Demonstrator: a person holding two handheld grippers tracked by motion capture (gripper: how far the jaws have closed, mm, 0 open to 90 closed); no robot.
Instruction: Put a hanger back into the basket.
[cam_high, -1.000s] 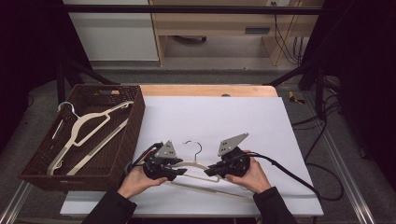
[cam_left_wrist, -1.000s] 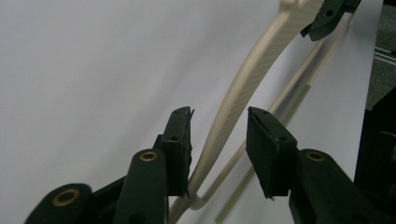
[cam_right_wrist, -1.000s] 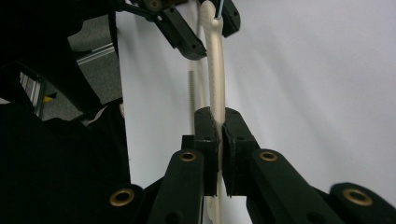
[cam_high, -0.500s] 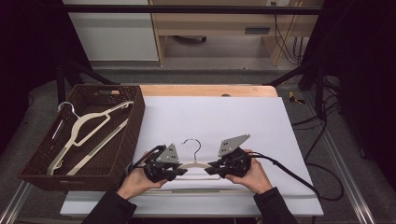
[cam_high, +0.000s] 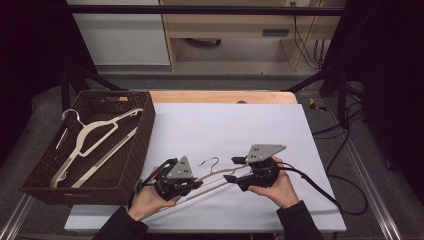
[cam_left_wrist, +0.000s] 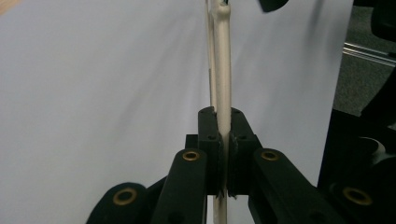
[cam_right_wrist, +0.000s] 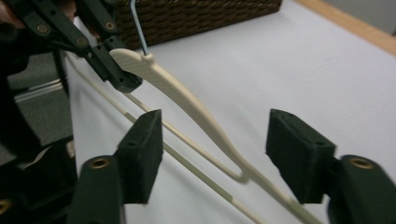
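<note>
A cream wooden hanger (cam_high: 216, 173) with a metal hook (cam_high: 210, 161) hangs just above the white table cover (cam_high: 225, 125), near the front edge. My left gripper (cam_high: 194, 184) is shut on one arm of it; in the left gripper view the pads (cam_left_wrist: 212, 135) press the cream bar (cam_left_wrist: 223, 70) from both sides. My right gripper (cam_high: 234, 170) has just been opening its jaws. In the right gripper view (cam_right_wrist: 217, 122) they stand wide, and the hanger's other arm (cam_right_wrist: 187, 100) runs between them untouched. The left gripper (cam_right_wrist: 119, 79) shows beyond, by the hook.
A dark wicker basket (cam_high: 145, 130) stands at the table's left, with two more cream hangers (cam_high: 95, 135) lying in it. A black cable (cam_high: 325, 187) trails from the right gripper over the table's right edge. A wooden strip (cam_high: 220, 96) borders the far edge.
The left gripper has closed onto the hanger's arm and risen a little with it. The right gripper's jaws have let go of the hanger and spread apart. The hanger now tilts.
</note>
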